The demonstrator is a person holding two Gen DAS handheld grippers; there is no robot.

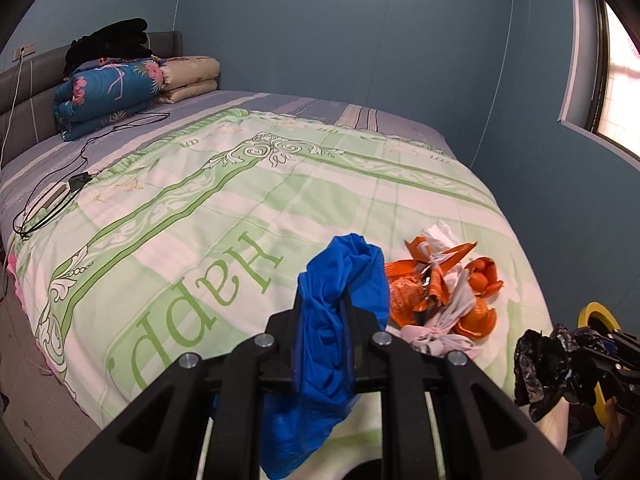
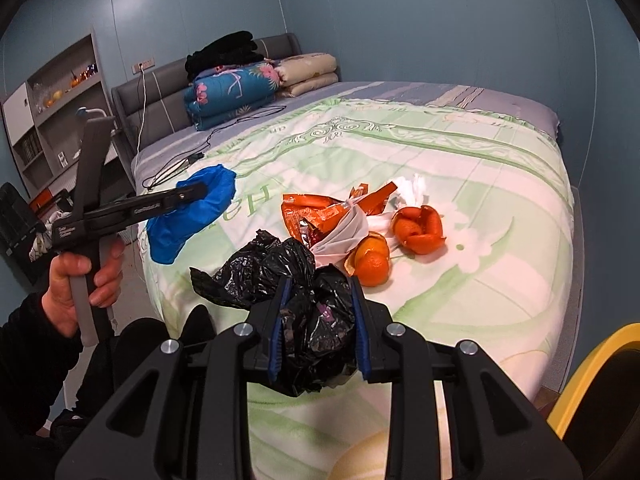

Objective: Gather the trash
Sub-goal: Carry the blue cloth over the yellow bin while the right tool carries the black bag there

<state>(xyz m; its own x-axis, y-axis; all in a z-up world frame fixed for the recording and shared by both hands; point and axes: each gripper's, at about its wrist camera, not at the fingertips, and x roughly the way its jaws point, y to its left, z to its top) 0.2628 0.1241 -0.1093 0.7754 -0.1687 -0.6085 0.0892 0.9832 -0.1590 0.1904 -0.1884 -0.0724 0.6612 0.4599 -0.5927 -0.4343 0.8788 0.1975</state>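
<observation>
We hold two grippers over the near end of the bed (image 2: 500, 184), whose green-and-white quilt (image 1: 224, 216) runs bare from the trash pile (image 2: 360, 220) back to the folded blankets (image 2: 236, 88) at the headboard. The bed's rounded near edge drops off just below both grippers; a yellow-rimmed bin (image 2: 592, 376) sits beyond that edge, right of the pile.

Our left gripper (image 1: 325, 304) is clamped on a blue plastic bag (image 1: 336, 320), which hangs lengthwise along the fingers, left of the pile. Our right gripper (image 2: 318, 320) is clamped on a crumpled black bag (image 2: 296, 280), bunched with no clear long axis, nearer than the pile. The pile of orange wrappers (image 2: 316, 216), white tissue (image 2: 408, 188) and orange peels (image 2: 420, 228) lies on the quilt.
</observation>
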